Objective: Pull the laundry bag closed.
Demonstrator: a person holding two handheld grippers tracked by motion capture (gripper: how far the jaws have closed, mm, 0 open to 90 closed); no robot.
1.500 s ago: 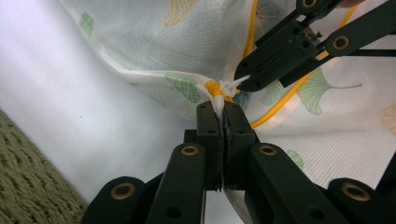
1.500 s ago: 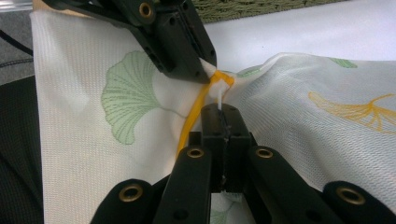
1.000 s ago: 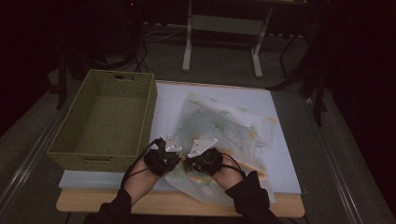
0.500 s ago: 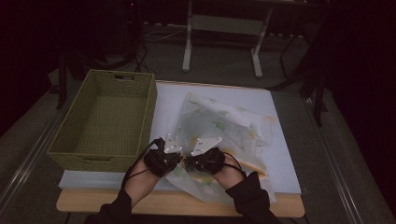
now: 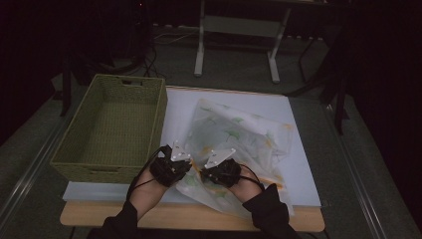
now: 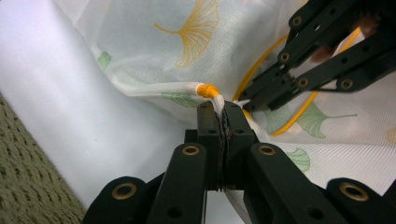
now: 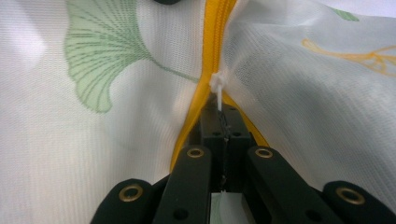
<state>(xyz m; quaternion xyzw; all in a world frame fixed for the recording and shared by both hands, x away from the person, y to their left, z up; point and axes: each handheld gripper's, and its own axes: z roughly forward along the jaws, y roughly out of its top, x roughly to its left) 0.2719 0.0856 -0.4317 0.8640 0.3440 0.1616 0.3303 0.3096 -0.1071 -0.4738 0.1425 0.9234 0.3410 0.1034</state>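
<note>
The left gripper (image 6: 219, 109) is closed tight on the bunched end of a white mesh laundry bag (image 5: 239, 134) by its yellow zipper (image 7: 212, 28), and the right gripper (image 7: 219, 114) is closed on the white zipper pull (image 7: 217, 86). The bag lies near the front edge of the table (image 5: 298, 114), beside the wicker basket (image 5: 114, 124). If the right gripper pulls at an angle, I think the thin pull may slip out, or the mesh may catch in the zipper.

Sheer matt mesh cloth bag (image 5: 239, 137), yellow zip (image 7: 205, 88); rough woven wicker basket (image 5: 112, 129); matt black plastic claws
</note>
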